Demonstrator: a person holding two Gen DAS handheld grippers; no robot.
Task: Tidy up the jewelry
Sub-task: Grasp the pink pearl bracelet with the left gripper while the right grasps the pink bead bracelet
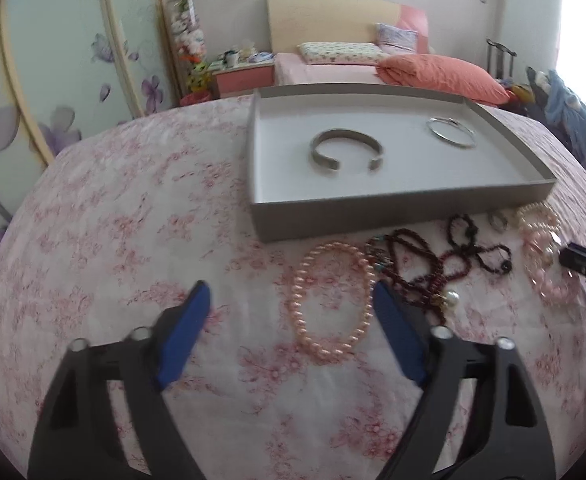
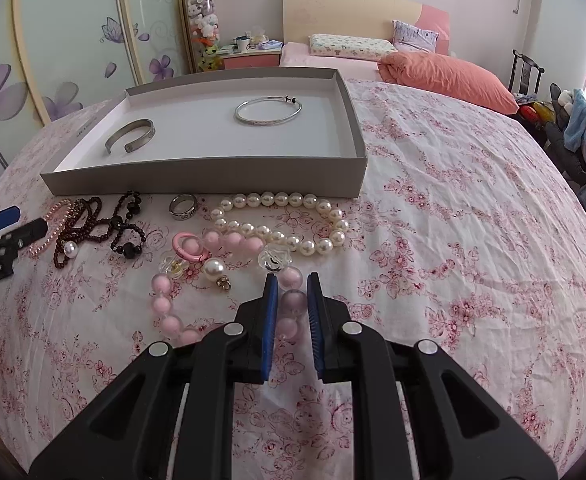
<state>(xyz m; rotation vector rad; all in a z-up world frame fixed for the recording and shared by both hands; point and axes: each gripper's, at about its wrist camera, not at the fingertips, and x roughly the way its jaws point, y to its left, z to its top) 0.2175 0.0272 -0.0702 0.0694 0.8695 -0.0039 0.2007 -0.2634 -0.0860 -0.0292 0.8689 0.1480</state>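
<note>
because the tray [image 2: 213, 178] at twelve o'clock takes bracelets, our right gripper [image 2: 291, 280] pinches the pink bead bracelet [image 2: 165, 304]; our left gripper [image 1: 291, 294] gapes over the pearl bracelet [image 1: 329, 300].

Grey tray [image 2: 197, 174] with white floor, silver cuff [image 1: 345, 152] and silver bangle [image 2: 268, 110], white bedspread [image 2: 453, 240] printed with pink flowers, cream pearl necklace [image 2: 293, 220], pale pink bead bracelet [image 2: 173, 312], dark red-brown beads [image 1: 425, 268], salmon pearl bracelet [image 1: 333, 300], blue gripper pads [image 2: 269, 320], orange pillow [image 2: 449, 76]
</note>
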